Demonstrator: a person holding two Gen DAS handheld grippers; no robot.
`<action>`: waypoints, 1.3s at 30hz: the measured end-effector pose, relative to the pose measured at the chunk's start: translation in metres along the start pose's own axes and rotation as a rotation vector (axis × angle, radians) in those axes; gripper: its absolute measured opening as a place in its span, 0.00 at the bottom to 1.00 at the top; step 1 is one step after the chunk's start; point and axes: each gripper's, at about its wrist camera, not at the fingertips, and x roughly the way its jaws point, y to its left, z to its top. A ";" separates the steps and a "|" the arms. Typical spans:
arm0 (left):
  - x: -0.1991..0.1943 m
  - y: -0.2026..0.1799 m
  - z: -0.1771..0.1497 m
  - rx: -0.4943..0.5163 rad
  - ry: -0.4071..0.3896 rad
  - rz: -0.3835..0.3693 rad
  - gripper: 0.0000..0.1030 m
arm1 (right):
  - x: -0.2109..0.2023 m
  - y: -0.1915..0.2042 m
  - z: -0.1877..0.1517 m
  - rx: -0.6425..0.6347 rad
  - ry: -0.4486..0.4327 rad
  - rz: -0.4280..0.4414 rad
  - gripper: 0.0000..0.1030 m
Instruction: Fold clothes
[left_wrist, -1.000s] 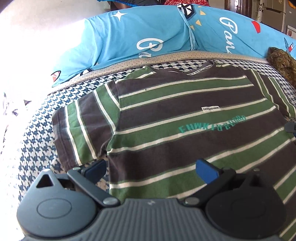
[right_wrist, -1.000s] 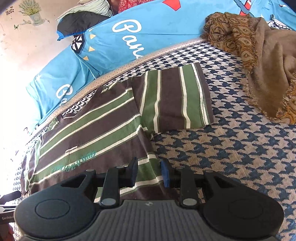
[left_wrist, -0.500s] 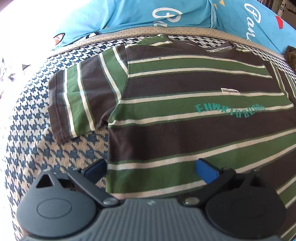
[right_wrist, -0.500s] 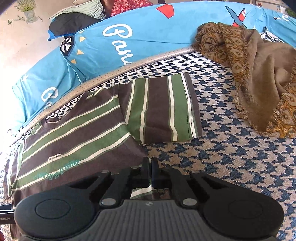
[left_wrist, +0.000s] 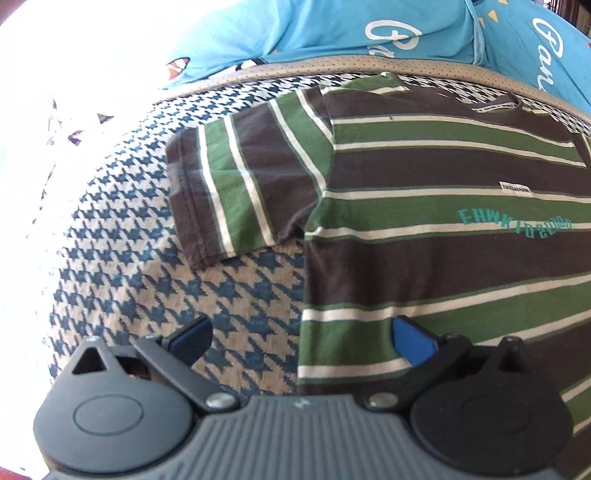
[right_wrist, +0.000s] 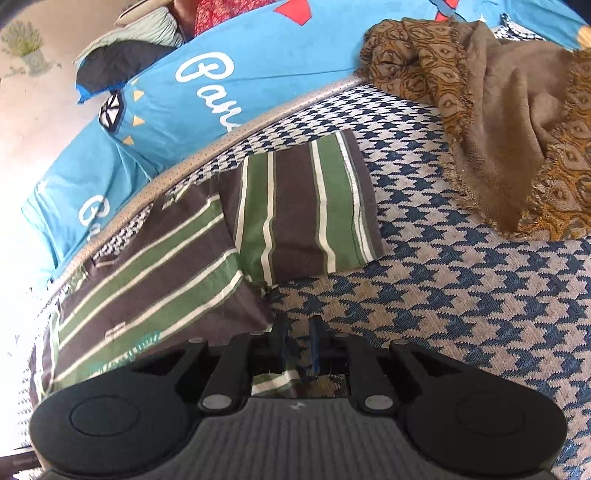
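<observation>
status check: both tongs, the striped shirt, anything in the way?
Left tongs open, straddling the striped shirt side edge. Right tongs shut on the shirt's hem corner. Brown shawl lies off to the side, apart from the shirt.

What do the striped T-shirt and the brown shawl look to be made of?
Striped T-shirt: soft matte knit, probably cotton jersey, since it lies limp with stitched hems. Brown shawl: looks like thin woven cloth with a paisley-like pattern, frayed fringe along its edges; fibre unclear.
</observation>
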 end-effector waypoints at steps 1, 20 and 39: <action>-0.003 0.001 0.002 -0.007 -0.018 -0.005 1.00 | -0.003 -0.003 0.002 0.010 -0.015 0.002 0.11; 0.010 -0.015 0.023 -0.078 0.028 -0.162 1.00 | 0.002 -0.052 0.029 0.374 -0.111 0.015 0.26; 0.022 -0.016 0.043 -0.128 0.045 -0.184 1.00 | 0.036 -0.060 0.047 0.442 -0.163 0.058 0.31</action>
